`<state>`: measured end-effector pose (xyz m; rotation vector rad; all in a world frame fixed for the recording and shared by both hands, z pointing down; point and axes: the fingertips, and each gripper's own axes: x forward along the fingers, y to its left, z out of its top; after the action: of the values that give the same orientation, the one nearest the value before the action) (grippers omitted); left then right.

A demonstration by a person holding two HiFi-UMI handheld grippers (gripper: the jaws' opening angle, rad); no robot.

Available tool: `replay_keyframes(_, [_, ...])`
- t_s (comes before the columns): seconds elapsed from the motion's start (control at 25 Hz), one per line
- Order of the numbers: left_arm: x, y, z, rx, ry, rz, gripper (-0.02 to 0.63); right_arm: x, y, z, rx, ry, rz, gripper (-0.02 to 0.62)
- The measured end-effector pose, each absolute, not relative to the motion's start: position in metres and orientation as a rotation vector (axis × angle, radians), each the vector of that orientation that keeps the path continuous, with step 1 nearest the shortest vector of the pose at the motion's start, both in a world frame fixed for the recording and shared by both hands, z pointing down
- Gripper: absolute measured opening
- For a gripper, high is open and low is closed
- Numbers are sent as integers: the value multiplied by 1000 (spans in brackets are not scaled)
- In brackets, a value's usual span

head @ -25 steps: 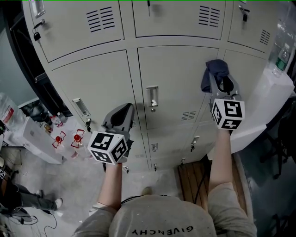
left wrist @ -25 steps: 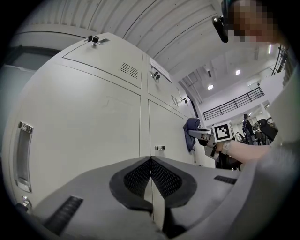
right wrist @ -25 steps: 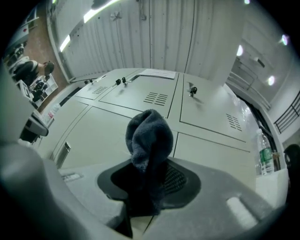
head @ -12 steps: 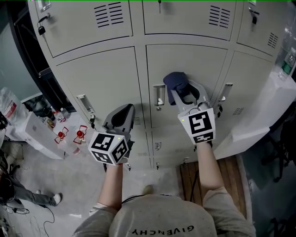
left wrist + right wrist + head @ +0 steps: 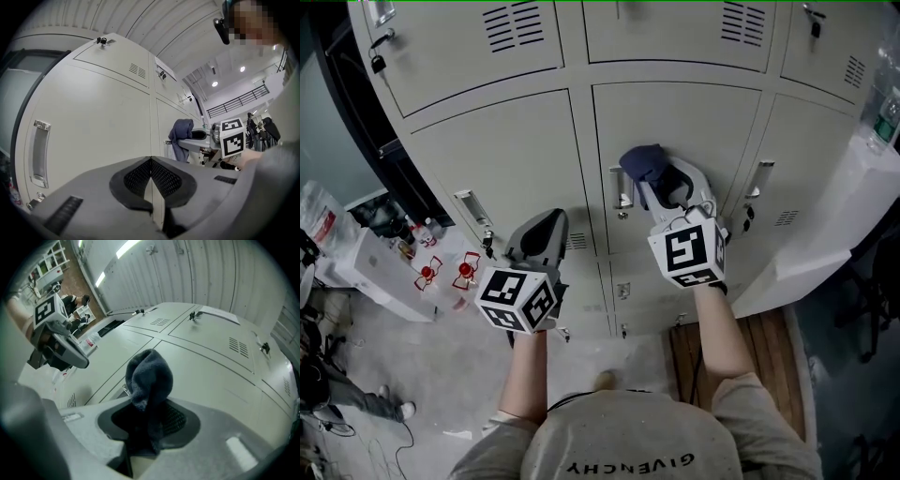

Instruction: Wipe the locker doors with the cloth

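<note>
A dark blue cloth [image 5: 643, 164] is bunched against the middle locker door [image 5: 675, 122], just right of that door's handle [image 5: 621, 193]. My right gripper [image 5: 654, 184] is shut on the cloth [image 5: 149, 380], which sticks out past the jaws toward the door [image 5: 225, 380]. My left gripper [image 5: 546, 228] is shut with nothing in it, held off the left locker door [image 5: 502, 150]. From the left gripper view I see the cloth [image 5: 181, 133] and the right gripper [image 5: 199, 139] to the right, beside the pale door [image 5: 93, 122].
The lockers stand in rows with vents and hasp handles [image 5: 472, 208]. A black frame [image 5: 356, 122] borders them at the left, with small bottles [image 5: 422, 272] on a white box on the floor. A white slab [image 5: 853, 197] leans at the right above a wooden pallet [image 5: 731, 342].
My right gripper has carried the cloth leftward across the lockers, from the right-hand door to the middle door beside its handle. The left gripper has stayed put.
</note>
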<state>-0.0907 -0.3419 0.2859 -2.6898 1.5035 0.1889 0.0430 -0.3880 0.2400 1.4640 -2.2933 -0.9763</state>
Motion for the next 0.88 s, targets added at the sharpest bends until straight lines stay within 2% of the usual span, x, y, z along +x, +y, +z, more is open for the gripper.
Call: replay_keyframes(0.88, [-82,-341,290,-2712,1479,181,-2,159,-399,239,1702,-2243,-816,124])
